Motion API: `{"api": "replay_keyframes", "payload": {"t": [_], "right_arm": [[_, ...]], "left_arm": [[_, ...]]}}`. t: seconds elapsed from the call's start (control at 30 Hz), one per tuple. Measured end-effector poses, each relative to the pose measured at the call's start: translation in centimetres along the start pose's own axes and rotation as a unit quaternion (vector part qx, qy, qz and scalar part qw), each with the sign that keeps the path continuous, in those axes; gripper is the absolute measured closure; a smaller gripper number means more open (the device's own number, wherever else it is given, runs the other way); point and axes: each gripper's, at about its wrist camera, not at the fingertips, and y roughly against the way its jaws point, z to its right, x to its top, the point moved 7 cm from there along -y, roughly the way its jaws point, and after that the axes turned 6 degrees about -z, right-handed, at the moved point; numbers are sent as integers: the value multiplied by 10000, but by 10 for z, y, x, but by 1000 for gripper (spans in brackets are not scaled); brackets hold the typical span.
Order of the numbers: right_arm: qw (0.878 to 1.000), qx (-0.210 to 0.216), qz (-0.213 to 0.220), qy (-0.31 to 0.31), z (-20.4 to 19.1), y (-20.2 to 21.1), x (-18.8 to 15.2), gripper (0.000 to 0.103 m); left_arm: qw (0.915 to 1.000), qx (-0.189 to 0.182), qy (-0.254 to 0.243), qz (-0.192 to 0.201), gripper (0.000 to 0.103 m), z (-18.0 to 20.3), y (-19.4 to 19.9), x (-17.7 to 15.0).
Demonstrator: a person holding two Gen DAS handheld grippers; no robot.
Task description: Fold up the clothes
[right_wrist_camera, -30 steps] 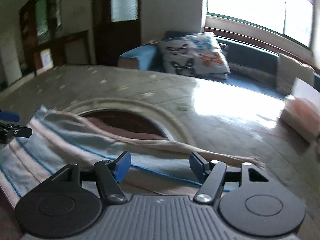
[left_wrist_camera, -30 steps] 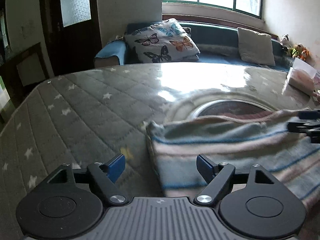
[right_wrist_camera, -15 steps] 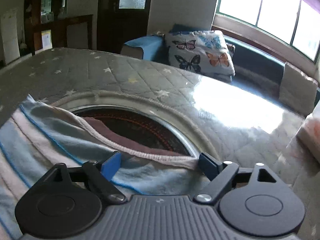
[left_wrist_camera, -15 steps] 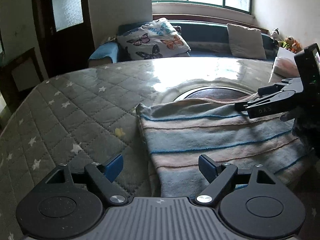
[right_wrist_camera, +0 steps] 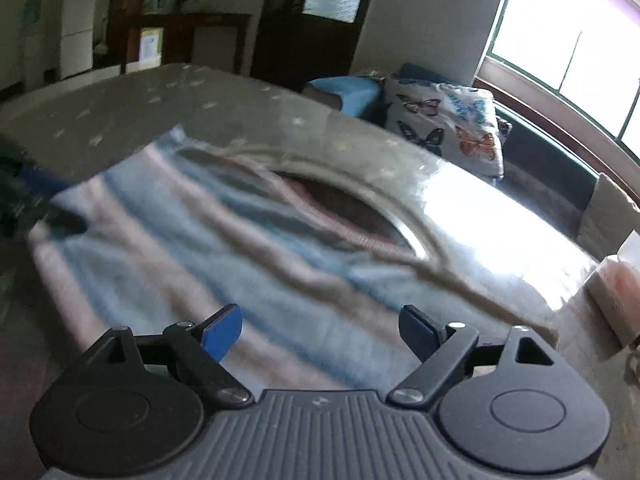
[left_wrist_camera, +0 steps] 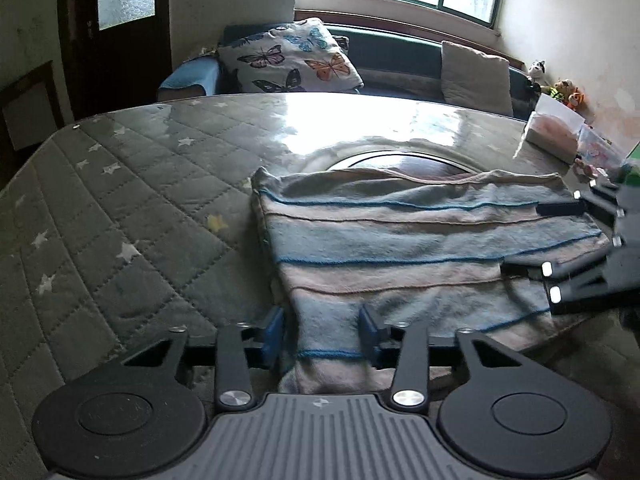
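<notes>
Closing in since the earlier frame, our left gripper [left_wrist_camera: 322,334] had narrowed its jaws around the near hem of the striped garment [left_wrist_camera: 420,248], pads flanking the cloth, not yet clamped flat. Our right gripper [right_wrist_camera: 320,330] hung with jaws spread, grasping nothing, above the garment's right edge. Garment lay spread on the quilted table [left_wrist_camera: 120,208], reaching toward 12 o'clock over a dark round inset. We judged it soft, light, limp; best taken at hems or corners.
</notes>
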Motion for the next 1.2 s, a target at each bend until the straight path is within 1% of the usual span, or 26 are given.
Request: {"api": "replay_keyframes", "payload": {"t": [0.07,0.1,0.2,0.33,0.4,0.47,0.5,0.57,0.63,0.67,0.73,0.8,0.87,0.9,0.97,1.0,1.03,1.07,1.1,1.13,1.17,1.2], "right_arm": [[9999,-26,-17,107,-7,6,-10,15],[9999,-71,28,149,-10,10,-14,15],[9997,-100,41,239,-16,22,-24,14],[9998,-69,113,119,-12,32,-33,14],[10000,70,58,-2,-7,36,-35,14],[9995,146,47,-281,5,44,-42,14],[9990,96,83,-425,13,48,-46,14],[9973,-133,116,-717,35,58,-55,14],[9941,-399,99,-1008,60,67,-66,14],[9919,-551,89,-1137,71,71,-72,14],[9865,-823,83,-1412,93,78,-84,15],[9807,-936,18,-1718,113,79,-95,16],[9750,-824,-101,-2059,127,76,-106,22],[9718,-660,-176,-2258,131,72,-111,25],[9661,-436,-223,-2533,135,66,-118,42],[9638,-362,-227,-2632,136,64,-121,42],[9618,-303,-224,-2713,138,62,-124,46],[9615,-298,-190,-2727,138,63,-125,65],[9606,-231,-142,-2765,138,66,-127,79],[9587,-129,-103,-2839,139,68,-128,87],[9575,-114,-95,-2882,140,71,-129,92],[9579,-151,-87,-2866,141,74,-131,92]], "left_arm": [[10000,-34,20,-10,69,0,3,-2],[10000,-61,38,-17,73,0,4,-3],[9999,-111,75,-38,77,0,8,-6],[9997,-193,108,-68,80,1,16,-13],[9997,-208,110,-71,80,1,20,-17],[9997,-181,161,-71,77,-2,23,-18],[9997,-157,193,-59,76,-3,24,-19],[9998,-102,197,-26,74,-3,27,-21],[9998,-45,196,-1,62,-3,28,-23],[9998,-16,196,4,58,-2,28,-24],[9997,-5,239,-41,57,-2,24,-27],[9996,5,269,-41,57,-1,22,-28],[9995,-41,305,-60,62,-1,22,-28],[9994,-92,323,-77,69,0,22,-28],[9994,-105,327,-92,74,1,23,-29],[9994,-106,316,-89,79,2,24,-30],[9994,-118,320,-91,83,3,25,-31],[9993,-143,317,-99,85,4,26,-32],[9994,-165,299,-103,87,6,28,-33],[9995,-172,260,-102,88,8,30,-33],[9996,-192,206,-103,88,11,32,-35],[9995,-238,136,-123,88,16,35,-38]]}}
